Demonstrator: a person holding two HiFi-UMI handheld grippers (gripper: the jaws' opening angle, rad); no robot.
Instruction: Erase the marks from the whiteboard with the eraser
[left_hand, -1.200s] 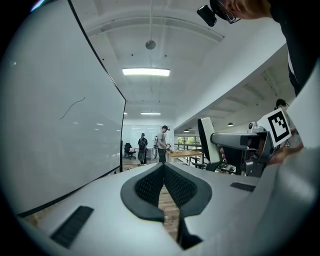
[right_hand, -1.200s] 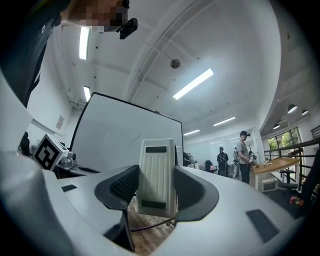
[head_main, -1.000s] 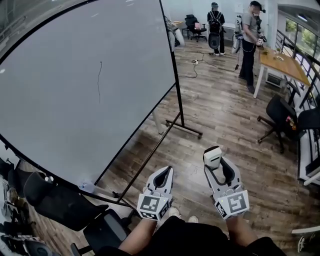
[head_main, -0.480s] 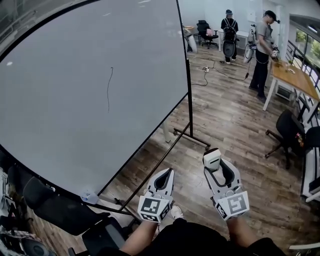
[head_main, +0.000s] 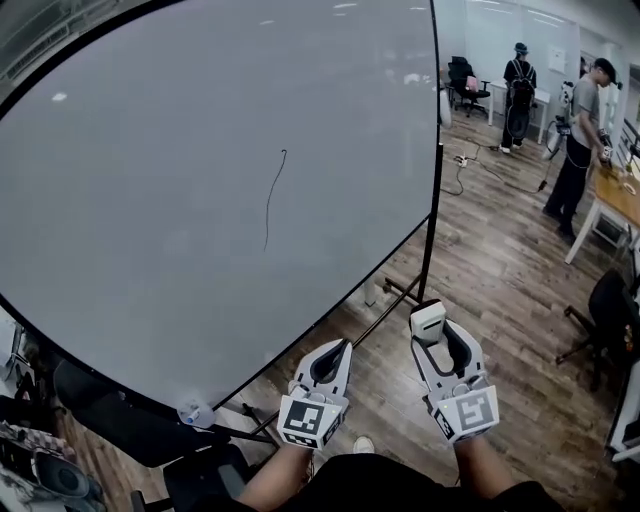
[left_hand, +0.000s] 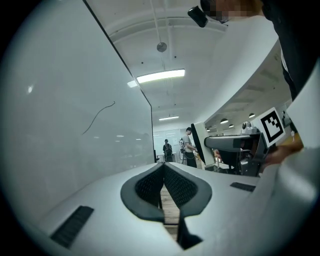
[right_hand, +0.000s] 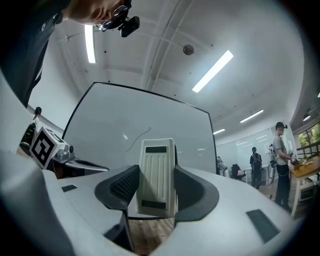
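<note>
Head view: whiteboard (head_main: 180, 150) on a black stand fills the left, with one thin dark mark (head_main: 273, 200) near its centre. Wood-plank floor (head_main: 500, 290). Two people (head_main: 583, 135) stand far right, near a table (head_main: 622, 195). Both grippers are low, apart from the board.

Left gripper view: left gripper (left_hand: 163, 172) jaws pressed together, nothing between. Board to the left, ceiling strip light (left_hand: 160, 76) above.

Right gripper view: right gripper (right_hand: 157, 192) pinches the white eraser (right_hand: 157, 170) upright, short of the board.
</note>
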